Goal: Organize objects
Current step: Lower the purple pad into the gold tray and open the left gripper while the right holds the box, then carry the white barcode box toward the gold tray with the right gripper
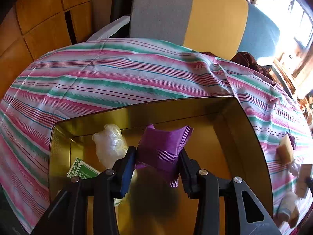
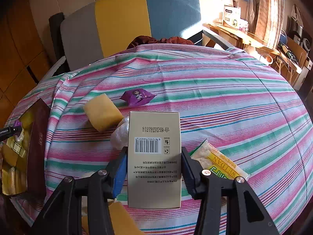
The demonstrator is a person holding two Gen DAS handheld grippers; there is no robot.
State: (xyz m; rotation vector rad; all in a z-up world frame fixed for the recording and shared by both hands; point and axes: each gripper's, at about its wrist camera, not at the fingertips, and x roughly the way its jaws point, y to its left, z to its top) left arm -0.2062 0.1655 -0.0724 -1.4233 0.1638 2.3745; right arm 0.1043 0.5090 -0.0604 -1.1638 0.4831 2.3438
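in the right wrist view, the right gripper (image 2: 154, 156) pinches a tall beige cardboard box (image 2: 154, 156) at centre frame, its blue-padded jaws pressed to the box's two long sides. the box face carries a black barcode on a white label, the printed code "r253151 20250315" seen upside down, and lines of small chinese text. at lower right, just beside the gripper, lies a clear packet (image 2: 219, 160) with a yellow band reading "weidan". above the box, on the striped cloth (image 2: 225, 101) of pink, green and white bands, rest a yellow sponge-like block (image 2: 102, 112), a crinkled clear plastic bag (image 2: 120, 135) touching the box's left edge, and a shiny purple snack wrapper (image 2: 138, 97) with a cartoon figure.

in the left wrist view, the left gripper (image 1: 157, 153) pinches a purple sachet (image 1: 162, 148) with zigzag-cut, ribbed edges, held at lower centre above the open gold tin (image 1: 244, 129), a shiny rectangular metal box with rounded corners. inside the tin at lower left lie a crumpled clear plastic bag (image 1: 110, 145) and a green packet (image 1: 82, 169) with a white leaf pattern; its writing is too small to read.
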